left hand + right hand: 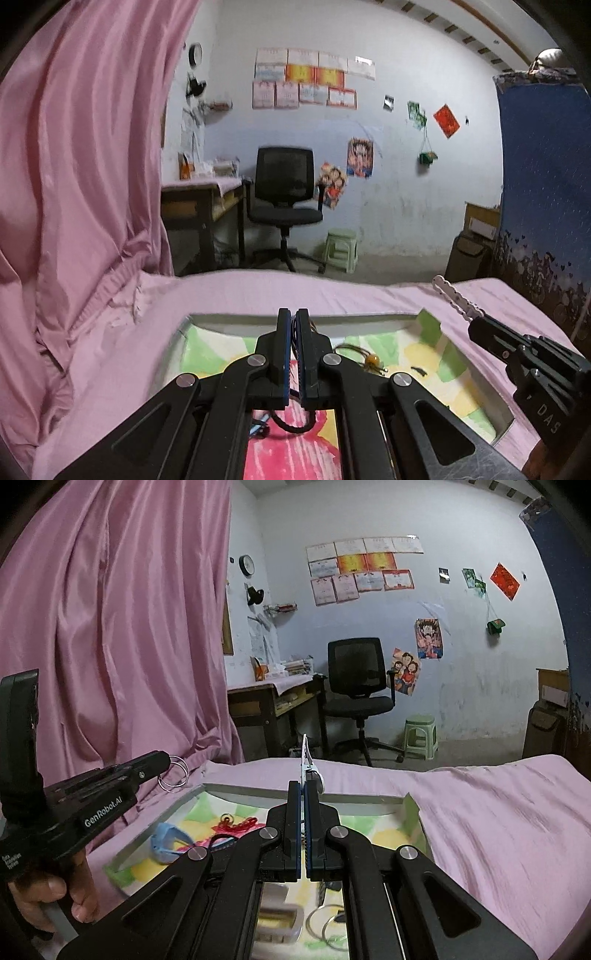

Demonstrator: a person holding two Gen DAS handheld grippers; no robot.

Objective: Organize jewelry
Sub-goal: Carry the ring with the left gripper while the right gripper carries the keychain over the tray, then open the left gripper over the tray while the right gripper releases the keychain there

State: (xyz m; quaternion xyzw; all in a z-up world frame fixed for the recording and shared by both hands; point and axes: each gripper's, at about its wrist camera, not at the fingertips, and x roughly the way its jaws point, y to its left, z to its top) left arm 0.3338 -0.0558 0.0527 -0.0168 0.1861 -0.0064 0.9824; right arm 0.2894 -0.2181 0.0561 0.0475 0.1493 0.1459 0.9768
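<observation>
A shallow tray (229, 318) lined with colourful paper lies on the pink bed sheet. My left gripper (293, 317) is shut; the right wrist view shows it (164, 763) shut on thin silver rings (176, 775) that hang above the tray's far left corner. My right gripper (303, 790) is shut on a white toothed hair clip (307, 755) that sticks up past its tips, also seen as the hair clip (458, 297) in the left wrist view. In the tray lie a blue wristband (168, 840), a red knotted ornament (240, 825), an amber bead bracelet (371, 360) and more silver rings (325, 923).
A pink curtain (85, 166) hangs close on the left. Beyond the bed stand a desk (199, 199), a black office chair (284, 195) and a green stool (341, 249). A blue cloth cabinet (543, 177) stands at the right. A person's hand (48, 897) holds the left gripper's handle.
</observation>
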